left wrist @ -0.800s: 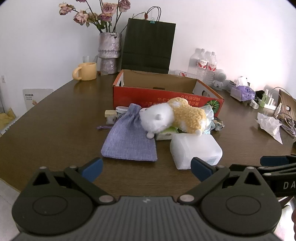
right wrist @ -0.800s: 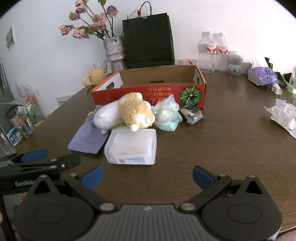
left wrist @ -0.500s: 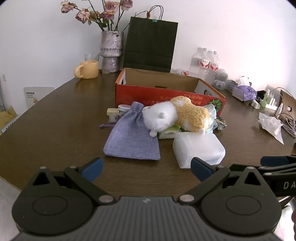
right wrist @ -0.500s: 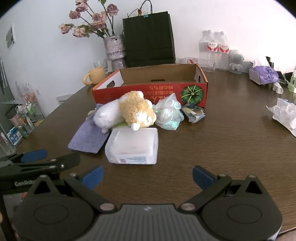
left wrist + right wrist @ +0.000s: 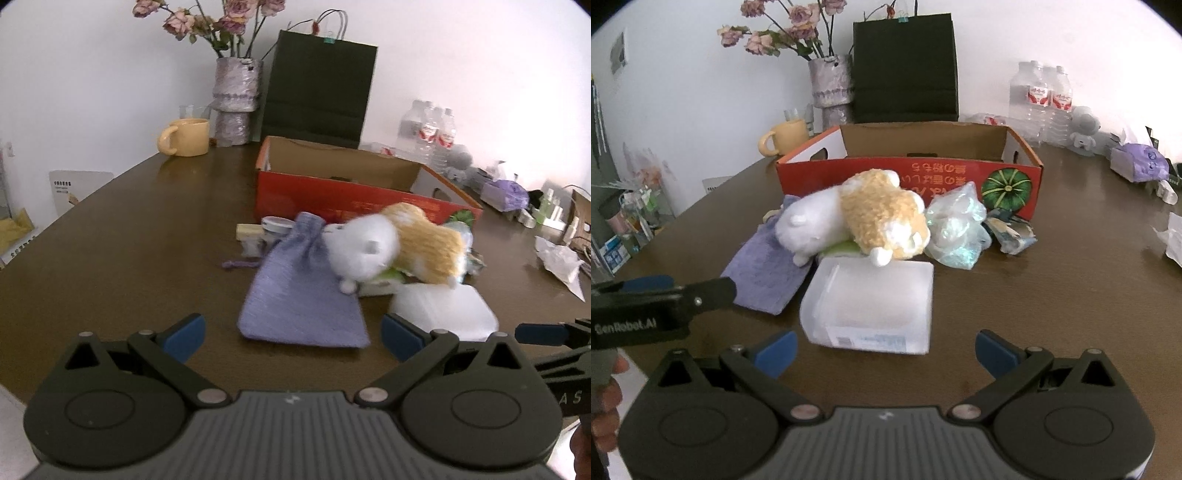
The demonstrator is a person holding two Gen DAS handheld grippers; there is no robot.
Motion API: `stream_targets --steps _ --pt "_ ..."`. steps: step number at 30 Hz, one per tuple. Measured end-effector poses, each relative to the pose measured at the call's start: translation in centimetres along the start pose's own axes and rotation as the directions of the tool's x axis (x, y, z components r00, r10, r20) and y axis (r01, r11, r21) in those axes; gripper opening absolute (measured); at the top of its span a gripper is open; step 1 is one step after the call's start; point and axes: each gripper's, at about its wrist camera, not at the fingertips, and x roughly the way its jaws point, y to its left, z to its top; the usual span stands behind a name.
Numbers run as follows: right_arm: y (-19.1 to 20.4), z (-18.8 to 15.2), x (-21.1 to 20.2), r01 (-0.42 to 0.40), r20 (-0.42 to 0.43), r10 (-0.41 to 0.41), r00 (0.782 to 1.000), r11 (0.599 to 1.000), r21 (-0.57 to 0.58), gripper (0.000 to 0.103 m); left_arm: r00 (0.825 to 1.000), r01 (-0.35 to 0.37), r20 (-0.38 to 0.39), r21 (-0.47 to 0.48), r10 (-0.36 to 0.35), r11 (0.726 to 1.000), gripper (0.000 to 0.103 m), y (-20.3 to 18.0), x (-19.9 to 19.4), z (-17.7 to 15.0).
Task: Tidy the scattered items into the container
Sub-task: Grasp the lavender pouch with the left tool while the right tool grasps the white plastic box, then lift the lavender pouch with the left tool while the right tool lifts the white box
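Note:
A red cardboard box [image 5: 354,195] [image 5: 886,177] stands open on the brown table. In front of it lies a pile: a white-and-yellow plush toy [image 5: 391,247] [image 5: 857,218], a purple drawstring pouch [image 5: 299,295] [image 5: 768,269], a frosted plastic box [image 5: 447,310] [image 5: 871,306], a crumpled clear bag [image 5: 956,229] and a small blue packet [image 5: 1012,232]. My left gripper [image 5: 291,338] is open, just short of the pouch's near edge. Over in the right wrist view, the right gripper [image 5: 884,349] is open too, with the frosted box just beyond its fingertips.
A yellow mug [image 5: 184,142], a vase of dried roses [image 5: 236,99] and a dark paper bag [image 5: 317,85] stand behind the box. Water bottles [image 5: 1041,103], a purple tissue pack [image 5: 1141,166] and crumpled white paper [image 5: 557,262] sit to the right.
Both grippers have moved closer to the pile; the pouch and the frosted box look larger. Both stay open and nothing was picked up.

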Motion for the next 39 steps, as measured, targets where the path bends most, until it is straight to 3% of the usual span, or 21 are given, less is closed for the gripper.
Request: stream_targets --steps 8,13,14,16,17,18,20,21,27,39 --pt "0.8 0.6 3.5 0.028 -0.011 -0.028 1.000 1.000 0.011 0.103 1.000 0.001 -0.031 0.007 -0.001 1.000 0.102 1.8 3.8 1.0" --pt "1.2 0.6 4.7 0.059 0.000 -0.059 0.998 0.998 -0.013 0.102 0.999 0.013 -0.053 -0.001 -0.013 1.000 0.092 2.3 5.8 1.1" --pt "1.2 0.5 4.7 0.063 0.014 -0.062 0.998 0.998 -0.014 0.097 0.999 0.010 -0.045 0.001 -0.010 1.000 0.088 2.4 5.9 1.1" --pt "1.2 0.5 4.7 0.051 0.037 -0.051 0.998 0.999 -0.013 0.086 0.999 0.018 -0.036 0.006 -0.018 1.000 0.077 2.3 6.0 1.3" --pt "1.2 0.5 4.6 0.048 0.041 -0.048 0.998 0.999 -0.019 0.084 0.999 0.029 -0.032 0.009 -0.028 1.000 0.065 2.3 6.1 1.3" --pt "1.3 0.5 4.6 0.054 0.045 -0.053 0.998 0.998 -0.023 0.083 0.999 0.042 -0.031 0.018 -0.041 0.999 0.045 2.3 6.1 1.4" --pt "1.2 0.5 4.5 0.051 0.050 -0.049 0.998 0.998 -0.029 0.082 0.997 0.075 -0.039 0.026 -0.074 0.997 0.021 2.2 6.1 1.4" --pt "1.1 0.5 4.4 0.038 0.051 -0.037 0.998 0.999 -0.026 0.082 0.995 0.091 -0.042 0.024 -0.090 0.996 0.015 2.2 6.1 1.4" --pt "0.7 0.2 2.7 -0.004 0.092 0.007 0.996 1.000 -0.028 0.082 0.991 0.130 0.019 0.039 -0.131 0.991 0.006 2.0 4.0 1.6" --pt "-0.4 0.3 -2.1 -0.027 0.222 0.031 0.975 0.999 -0.018 0.082 0.970 0.125 0.193 0.114 -0.145 0.986 0.005 0.1 -1.5 3.6"
